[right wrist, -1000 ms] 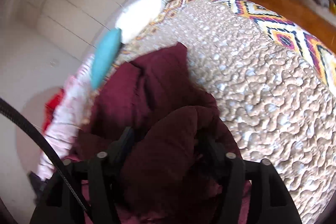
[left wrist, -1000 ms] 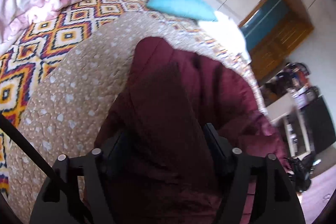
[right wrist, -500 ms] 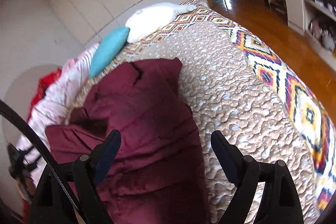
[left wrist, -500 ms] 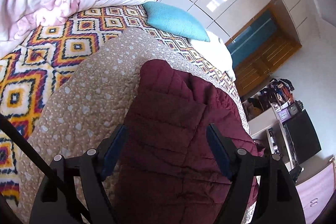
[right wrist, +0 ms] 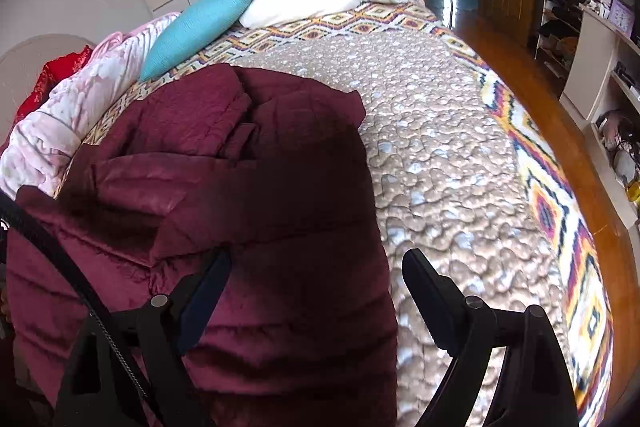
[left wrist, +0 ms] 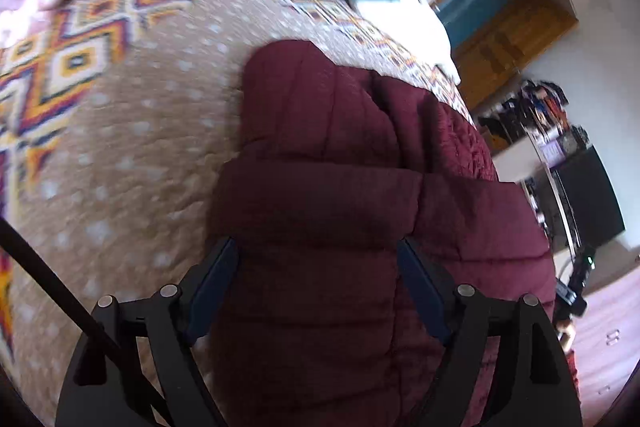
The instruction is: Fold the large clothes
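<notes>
Puffy quilted maroon jacket on bumpy bedspread, both fingers released, left opening.

1. The left gripper tilts downward, its jaws opening wide, fingers at 7 and 5 o'clock of its view.
2. The right gripper tilts downward, jaws spread wide apart.

jacket released, both tools opened
</notes>
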Motion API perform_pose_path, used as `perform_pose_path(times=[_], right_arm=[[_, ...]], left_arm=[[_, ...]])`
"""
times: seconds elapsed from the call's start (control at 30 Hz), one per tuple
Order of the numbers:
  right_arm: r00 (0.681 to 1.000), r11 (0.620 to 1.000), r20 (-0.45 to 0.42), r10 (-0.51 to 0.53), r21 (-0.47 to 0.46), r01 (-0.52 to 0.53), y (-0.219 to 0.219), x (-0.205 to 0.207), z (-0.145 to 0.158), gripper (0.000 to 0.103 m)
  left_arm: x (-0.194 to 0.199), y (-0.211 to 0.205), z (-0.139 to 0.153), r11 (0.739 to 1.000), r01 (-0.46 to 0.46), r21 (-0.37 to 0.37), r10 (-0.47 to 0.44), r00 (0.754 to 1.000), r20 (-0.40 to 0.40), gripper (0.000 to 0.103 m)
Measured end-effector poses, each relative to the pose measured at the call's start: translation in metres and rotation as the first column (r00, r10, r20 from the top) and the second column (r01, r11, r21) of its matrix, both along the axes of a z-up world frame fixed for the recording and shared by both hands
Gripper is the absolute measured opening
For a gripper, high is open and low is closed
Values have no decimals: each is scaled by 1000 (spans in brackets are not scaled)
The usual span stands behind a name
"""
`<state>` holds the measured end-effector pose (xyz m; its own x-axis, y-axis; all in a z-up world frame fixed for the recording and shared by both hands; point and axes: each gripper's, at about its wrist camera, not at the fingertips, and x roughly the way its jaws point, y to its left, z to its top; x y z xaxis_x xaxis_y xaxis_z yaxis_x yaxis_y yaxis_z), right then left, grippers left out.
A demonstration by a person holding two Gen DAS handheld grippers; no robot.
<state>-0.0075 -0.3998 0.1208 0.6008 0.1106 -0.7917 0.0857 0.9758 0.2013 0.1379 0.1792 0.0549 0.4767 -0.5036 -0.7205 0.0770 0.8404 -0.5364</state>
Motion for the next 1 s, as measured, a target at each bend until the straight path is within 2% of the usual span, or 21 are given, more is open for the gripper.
perform_pose_path(times=[0.03,0.07,0.1,0.13,0.17,0.2,0.23,0.33,0.4,0.53,0.57,0.6,0.67,0.7,0.73,0.8,0.9,1.0], right_arm=[[1000,1000,-6,-3,0,3,1,3,-1,89],[1000,1000,-1,-4,10,4,2,3,-1,76],[1000,1000,2,-17,5,17,3,1,0,66],[1000,1000,9,-29,-6,29,4,-3,2,50],[999,999,20,-35,-14,36,5,-8,5,32],[999,999,33,-38,-3,38,4,-14,9,28],[998,999,48,-48,5,47,3,-23,15,24],[992,998,114,-59,8,59,0,-47,41,22],[984,998,164,-65,14,63,-4,-63,64,21],[975,999,219,-36,-5,38,-1,-85,98,21],[975,999,219,-30,-13,33,1,-88,101,21],[976,999,216,-23,-25,29,4,-91,101,21],[978,999,209,-27,-39,35,6,-94,97,21],[978,999,204,-33,-35,41,6,-94,95,21],[979,999,198,-42,-25,48,5,-94,92,21],[981,998,187,-55,-8,58,3,-93,86,22],[983,998,173,-66,6,66,0,-93,80,22],[986,998,154,-67,2,68,0,-90,75,22]], left_arm=[[5,-8,-2,1000,22,11,-22,1000,-13,81],[4,-14,-1,999,33,32,-33,999,-2,80],[2,-18,2,998,47,40,-48,999,14,74],[-4,-22,5,997,71,38,-72,997,35,63],[-11,-28,8,995,90,50,-92,995,39,35],[-20,-34,12,991,98,92,-102,994,43,13],[-29,-39,16,987,105,126,-112,992,53,7],[-56,-43,37,978,64,196,-89,988,124,4],[-71,-38,58,982,19,190,-55,981,186,3],[-86,-18,93,979,-100,179,46,958,283,5],[-85,-12,95,976,-130,174,75,953,292,16],[-82,-6,94,978,-139,156,91,955,284,45],[-75,11,83,984,-165,72,144,961,238,74],[-69,21,73,983,-186,10,180,962,204,75],[-64,25,66,982,-187,-17,187,967,173,76],[-42,31,42,986,-151,-65,156,985,80,76],[-21,29,14,989,-144,-31,144,990,2,76],[-9,12,-9,997,-69,-27,67,995,-70,76]])
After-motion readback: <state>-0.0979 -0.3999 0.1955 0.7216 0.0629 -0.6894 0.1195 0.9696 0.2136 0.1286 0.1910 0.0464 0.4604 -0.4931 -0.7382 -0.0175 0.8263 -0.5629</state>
